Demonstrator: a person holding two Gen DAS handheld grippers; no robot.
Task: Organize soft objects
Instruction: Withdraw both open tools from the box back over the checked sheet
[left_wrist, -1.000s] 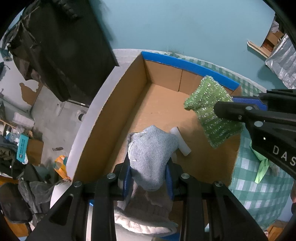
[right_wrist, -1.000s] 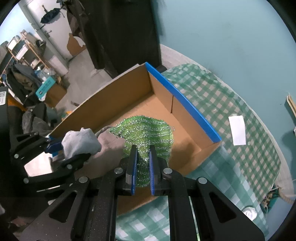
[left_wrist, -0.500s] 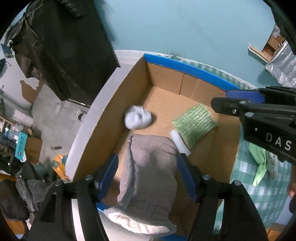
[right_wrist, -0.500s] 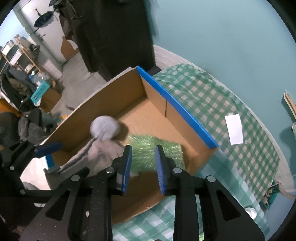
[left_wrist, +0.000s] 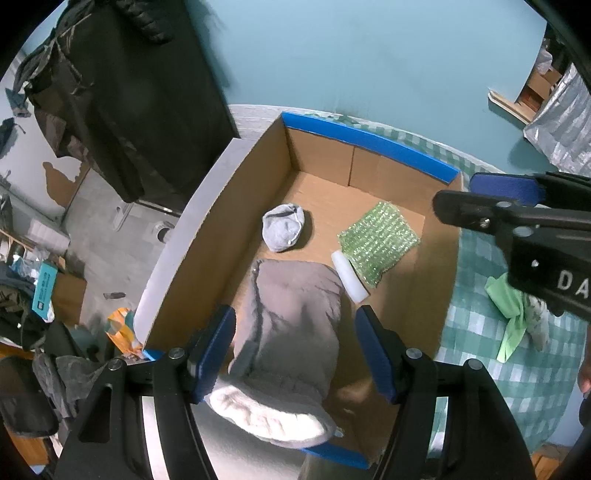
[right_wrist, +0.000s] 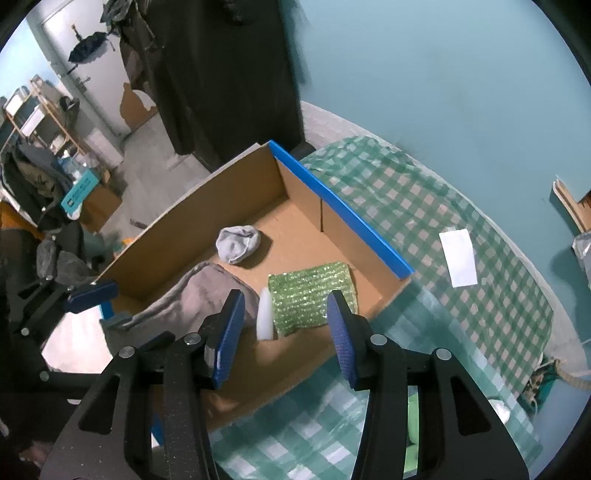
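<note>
An open cardboard box (left_wrist: 207, 236) (right_wrist: 207, 206) with blue-taped edges holds everything. On its floor lie a balled grey sock (left_wrist: 283, 228) (right_wrist: 238, 243), a sparkly green scrub cloth (left_wrist: 378, 243) (right_wrist: 312, 295), a white foam cylinder (left_wrist: 349, 275) (right_wrist: 266, 314) and a grey fleece mitten (left_wrist: 291, 321) (right_wrist: 199, 295). My left gripper (left_wrist: 294, 319) hangs open above the mitten, pads clear of it. My right gripper (right_wrist: 285, 301) hovers over the green cloth and cylinder, jaws opening, nothing gripped. Each gripper also shows at the edge of the other's view.
The box sits on a green checked tablecloth (right_wrist: 424, 221) near the table's left edge. A white paper slip (right_wrist: 458, 256) and a bright green cloth (left_wrist: 509, 314) lie on the table to the right. A dark coat (left_wrist: 129, 92) hangs behind; floor clutter lies left.
The left gripper let go of the grey sock and the right let go of the green cloth. Both fell onto the box floor. Both sets of jaws spread wider.
</note>
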